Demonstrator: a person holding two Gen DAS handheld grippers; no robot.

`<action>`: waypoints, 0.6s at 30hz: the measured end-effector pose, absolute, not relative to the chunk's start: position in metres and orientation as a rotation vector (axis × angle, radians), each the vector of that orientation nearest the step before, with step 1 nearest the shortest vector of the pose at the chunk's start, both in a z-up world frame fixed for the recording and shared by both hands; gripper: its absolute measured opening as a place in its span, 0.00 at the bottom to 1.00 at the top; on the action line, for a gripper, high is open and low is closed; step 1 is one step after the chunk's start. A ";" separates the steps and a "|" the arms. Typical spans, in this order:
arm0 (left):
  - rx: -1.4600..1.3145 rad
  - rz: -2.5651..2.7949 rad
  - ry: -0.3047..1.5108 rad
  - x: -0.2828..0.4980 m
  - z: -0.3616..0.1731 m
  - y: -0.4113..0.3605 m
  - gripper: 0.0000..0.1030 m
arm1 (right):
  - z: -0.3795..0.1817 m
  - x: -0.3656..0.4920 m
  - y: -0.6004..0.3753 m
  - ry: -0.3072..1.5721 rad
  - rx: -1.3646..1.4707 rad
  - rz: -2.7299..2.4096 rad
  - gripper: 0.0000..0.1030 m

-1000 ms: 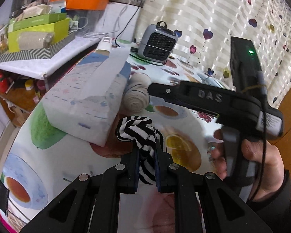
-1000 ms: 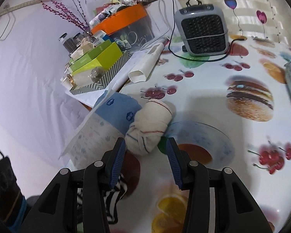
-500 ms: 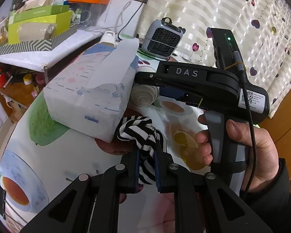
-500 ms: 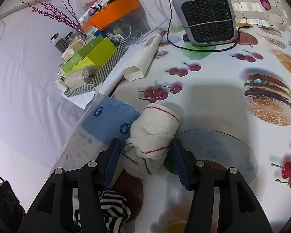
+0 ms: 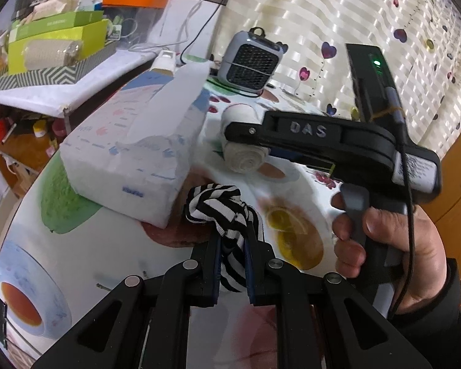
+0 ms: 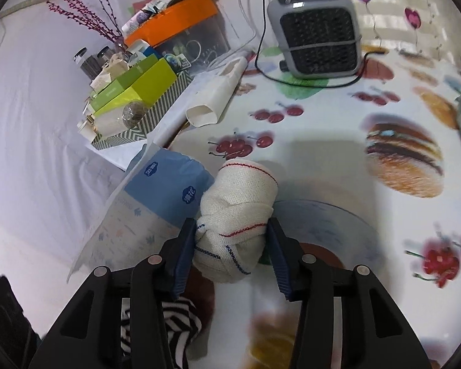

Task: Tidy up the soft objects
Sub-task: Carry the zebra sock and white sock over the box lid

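My left gripper (image 5: 232,240) is shut on a black-and-white striped cloth (image 5: 218,203), which bunches up above the fingertips just over the printed tablecloth. A rolled, knotted cream cloth (image 6: 236,218) with red and blue stitching lies beside a soft tissue pack (image 6: 166,190). My right gripper (image 6: 230,233) straddles the roll. Its jaws are closing and both blue pads touch the roll's sides. In the left wrist view the roll (image 5: 242,156) pokes out under the right gripper's black body, and the tissue pack (image 5: 132,160) lies to its left. The striped cloth (image 6: 175,329) shows low in the right wrist view.
A grey fan heater (image 6: 319,43) with its cable stands at the back of the table. A patterned tray of green boxes (image 5: 52,46) and an orange-lidded box (image 6: 175,18) crowd the side shelf at left. A white bottle (image 6: 218,98) lies near the table edge. A hand (image 5: 384,240) holds the right gripper.
My right gripper came forward around the cream roll, its jaws widening and then narrowing onto it. My left gripper stayed put with the striped cloth.
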State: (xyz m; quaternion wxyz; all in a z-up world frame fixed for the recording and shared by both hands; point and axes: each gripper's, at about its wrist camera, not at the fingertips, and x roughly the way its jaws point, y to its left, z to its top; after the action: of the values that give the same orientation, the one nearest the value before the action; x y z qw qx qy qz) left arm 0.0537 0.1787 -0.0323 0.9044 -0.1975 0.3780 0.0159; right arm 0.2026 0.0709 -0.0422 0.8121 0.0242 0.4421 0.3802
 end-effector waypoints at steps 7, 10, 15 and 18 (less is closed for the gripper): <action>-0.371 0.025 0.757 0.055 -0.018 0.165 0.12 | -0.025 0.184 0.029 0.891 0.046 0.768 0.45; -0.350 0.014 0.743 0.057 -0.009 0.156 0.12 | -0.017 0.172 0.011 0.866 0.046 0.753 0.45; -0.321 -0.009 0.721 0.056 0.005 0.138 0.12 | -0.003 0.152 -0.017 0.822 0.042 0.728 0.45; -0.302 -0.027 0.714 0.056 0.013 0.125 0.12 | 0.005 0.140 -0.036 0.793 0.046 0.711 0.45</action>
State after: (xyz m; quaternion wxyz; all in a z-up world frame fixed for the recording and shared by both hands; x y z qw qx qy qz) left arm 0.0564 0.1255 0.0135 0.9258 -0.1473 0.3479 -0.0131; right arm 0.1397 -0.0356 0.0049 0.8614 0.0218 0.3780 0.3387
